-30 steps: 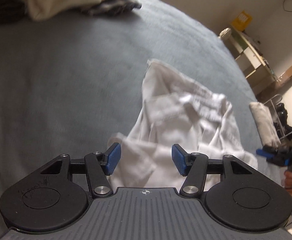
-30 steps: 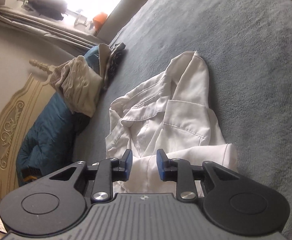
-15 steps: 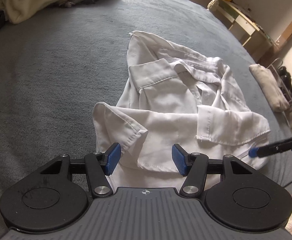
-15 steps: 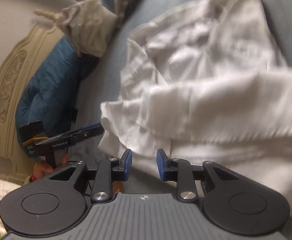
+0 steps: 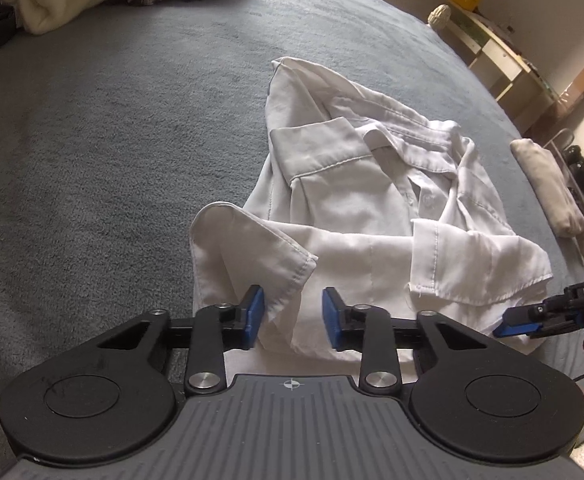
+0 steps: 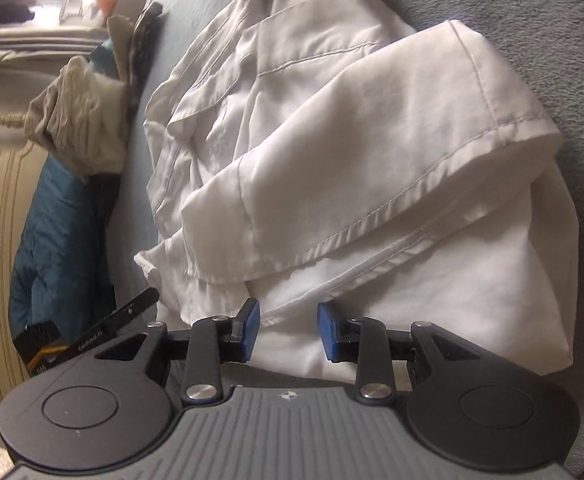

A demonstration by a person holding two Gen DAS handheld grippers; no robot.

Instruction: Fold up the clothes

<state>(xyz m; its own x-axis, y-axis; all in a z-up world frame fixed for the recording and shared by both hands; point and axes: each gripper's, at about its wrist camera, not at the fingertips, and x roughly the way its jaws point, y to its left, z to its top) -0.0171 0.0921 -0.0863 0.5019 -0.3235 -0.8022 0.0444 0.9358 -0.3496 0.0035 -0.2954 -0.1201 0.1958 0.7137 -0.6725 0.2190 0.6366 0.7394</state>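
Left gripper (image 5: pixel 292 318) jaws are closing around the white shirt (image 5: pixel 355 216) hem, perhaps pinching two layers; right gripper (image 6: pixel 286 330) jaws are opening, narrow, over the hem.

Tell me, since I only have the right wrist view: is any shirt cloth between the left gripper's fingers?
Observer: Yes. The left gripper has the near hem of the white shirt between its jaws, which are closing; the pads are not yet pressing on it.
Operator: Is anything on the bed beyond the shirt that I can't see?
Observer: A rolled beige cloth lies near the edge of the bed, apart from the shirt.
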